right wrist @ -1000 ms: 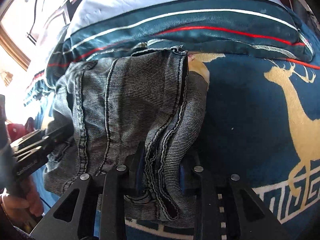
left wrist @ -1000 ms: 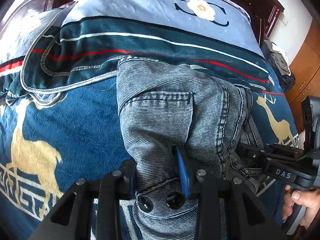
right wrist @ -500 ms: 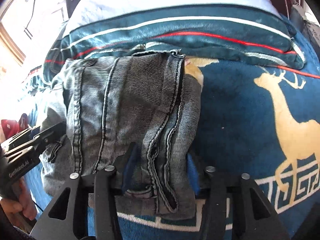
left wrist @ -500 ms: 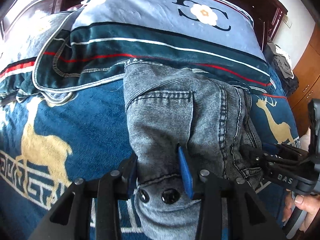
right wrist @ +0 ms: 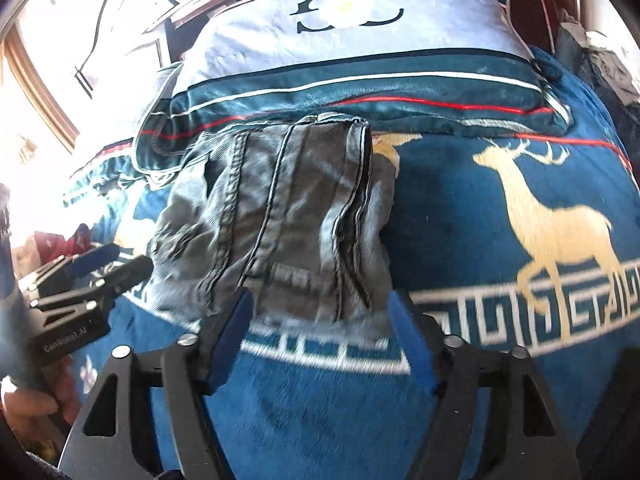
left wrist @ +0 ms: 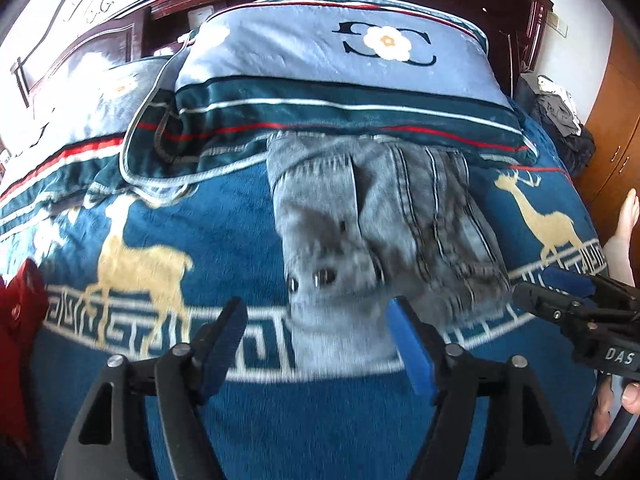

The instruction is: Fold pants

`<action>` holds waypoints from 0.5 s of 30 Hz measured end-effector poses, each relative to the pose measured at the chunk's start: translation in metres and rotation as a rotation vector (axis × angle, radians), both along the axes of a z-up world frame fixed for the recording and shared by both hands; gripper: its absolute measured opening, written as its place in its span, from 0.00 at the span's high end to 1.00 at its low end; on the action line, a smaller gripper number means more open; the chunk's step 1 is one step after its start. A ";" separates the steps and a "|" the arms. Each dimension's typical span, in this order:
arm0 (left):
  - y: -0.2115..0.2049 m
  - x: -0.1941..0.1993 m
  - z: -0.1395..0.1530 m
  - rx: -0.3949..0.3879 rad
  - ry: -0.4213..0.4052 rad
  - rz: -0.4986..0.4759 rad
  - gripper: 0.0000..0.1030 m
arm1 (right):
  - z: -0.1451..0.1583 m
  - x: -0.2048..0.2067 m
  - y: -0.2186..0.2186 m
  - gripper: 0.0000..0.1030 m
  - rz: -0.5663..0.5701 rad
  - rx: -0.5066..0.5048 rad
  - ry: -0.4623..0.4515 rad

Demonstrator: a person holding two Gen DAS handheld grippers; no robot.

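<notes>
Broadly, the bed (left wrist: 224,216) fills both views, covered by a deep blue blanket (right wrist: 460,208) printed with gold deer and a pale key-pattern band, with a dark wooden headboard (left wrist: 132,40) at its far end. Against the headboard edge lies a large pillow (left wrist: 332,72) in light blue over dark teal, striped white and red, with a flower emblem. The grey denim pants (left wrist: 372,216) lie folded into a compact bundle around the middle of the bed, their far end touching the pillow's near edge and their near end resting on the key-pattern band; two metal rivets show at the near end, though blur there makes the folds hard to read. At the bed's right edge sits a dark heap of clothes (left wrist: 560,120), and something red, possibly fabric, shows at the left edge (left wrist: 20,320). The left tongs (left wrist: 316,344) are spread wide, blue pads flanking the near end of the pants without pinching it. The right tongs (right wrist: 320,336) are likewise spread apart, just short of the bundle's near hem, gripping nothing.
</notes>
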State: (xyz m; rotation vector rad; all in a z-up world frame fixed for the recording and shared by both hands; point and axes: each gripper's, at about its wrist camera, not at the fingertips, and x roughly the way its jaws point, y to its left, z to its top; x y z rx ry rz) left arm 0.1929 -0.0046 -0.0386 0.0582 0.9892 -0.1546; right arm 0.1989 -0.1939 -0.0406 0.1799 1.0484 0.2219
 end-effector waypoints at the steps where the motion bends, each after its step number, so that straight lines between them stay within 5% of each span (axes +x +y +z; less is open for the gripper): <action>1: 0.000 -0.006 -0.001 0.004 0.006 0.004 0.26 | 0.000 -0.005 0.001 0.27 -0.004 0.008 0.001; 15: 0.029 -0.086 -0.012 -0.043 0.055 0.140 0.14 | -0.012 -0.090 0.017 0.22 -0.036 0.008 0.038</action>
